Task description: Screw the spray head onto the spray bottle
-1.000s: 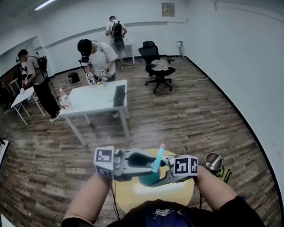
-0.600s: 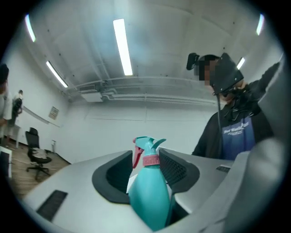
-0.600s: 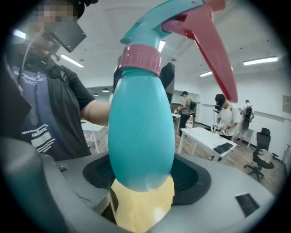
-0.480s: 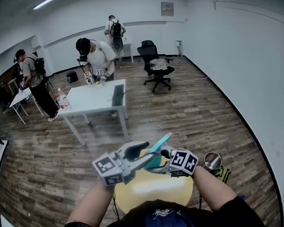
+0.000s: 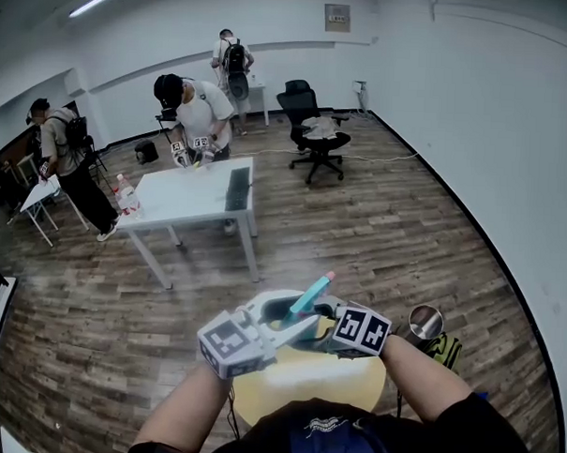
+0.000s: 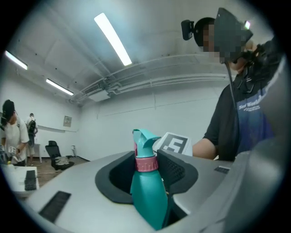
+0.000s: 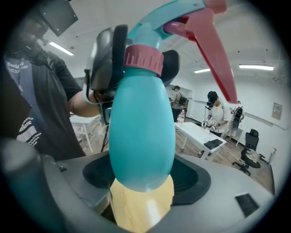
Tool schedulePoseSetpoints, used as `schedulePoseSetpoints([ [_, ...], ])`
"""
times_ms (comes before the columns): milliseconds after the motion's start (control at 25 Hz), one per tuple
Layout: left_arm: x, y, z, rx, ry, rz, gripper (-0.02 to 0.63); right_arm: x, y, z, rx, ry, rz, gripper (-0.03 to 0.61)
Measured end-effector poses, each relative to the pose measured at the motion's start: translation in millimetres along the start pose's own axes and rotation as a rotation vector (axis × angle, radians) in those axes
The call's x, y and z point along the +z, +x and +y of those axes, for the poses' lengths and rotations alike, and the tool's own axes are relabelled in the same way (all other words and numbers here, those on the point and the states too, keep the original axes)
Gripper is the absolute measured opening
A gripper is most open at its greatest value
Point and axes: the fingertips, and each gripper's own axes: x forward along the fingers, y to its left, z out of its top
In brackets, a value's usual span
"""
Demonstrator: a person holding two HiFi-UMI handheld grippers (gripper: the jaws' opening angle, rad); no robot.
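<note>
Since a second ago the spray bottle [image 7: 143, 132] is tilted further above the desk [image 5: 352, 383]. Its body is clamped in the wide-spread right tool [image 7: 143, 175]; the pink collar [image 7: 143, 59] is pinched by the left tool [image 6: 146, 169], whose jaws have just been closing. Cross-threading is risked by misalignment.

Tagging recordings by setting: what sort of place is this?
Probably an office-like room used for recording sessions: a white table with a keyboard, a black office chair, and other people working while standing at small tables.
</note>
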Motion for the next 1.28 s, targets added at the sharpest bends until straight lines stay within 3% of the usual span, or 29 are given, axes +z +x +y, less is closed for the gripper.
schedulePoseSetpoints([
  [80,2,-4,-9,-0.114,0.002,-0.021,0.19,4,-2,13,0.069,-0.03,-0.021,0.368],
  [160,11,-7,-18,-0.195,-0.053,-0.035,0.19,7,-2,22,0.114,-0.043,-0.032,0.368],
  [240,12,-9,-18,-0.212,-0.087,-0.027,0.19,6,1,22,0.115,-0.036,-0.027,0.368],
  [360,15,-20,-8,-0.212,-0.076,-0.051,0.206,-5,1,12,0.089,-0.018,0.002,0.368],
  [480,34,-40,5,-0.229,-0.161,-0.081,0.255,-22,0,6,0.062,-0.008,0.057,0.368],
  [600,41,-46,10,-0.229,-0.212,-0.021,0.255,-36,9,9,0.042,-0.023,0.133,0.368],
  [720,31,-32,6,-0.256,-0.214,0.129,0.256,-44,22,15,0.052,-0.046,0.195,0.368],
  [840,11,-19,-2,-0.274,-0.081,0.299,0.251,-46,27,21,0.081,-0.064,0.214,0.368],
  [880,6,-18,-5,-0.28,-0.008,0.338,0.227,-46,27,23,0.091,-0.066,0.213,0.368],
  [920,3,-18,-7,-0.294,0.054,0.362,0.129,-45,26,24,0.1,-0.066,0.208,0.368],
  [960,2,-19,-9,-0.318,0.1,0.377,0.126,-45,25,25,0.11,-0.064,0.202,0.368],
  [1040,2,-25,-20,-0.399,0.176,0.397,0.104,-44,22,31,0.137,-0.072,0.192,0.368],
  [1280,2,-47,-70,-0.741,0.434,0.425,0.098,-47,19,61,0.255,-0.19,0.17,0.368],
])
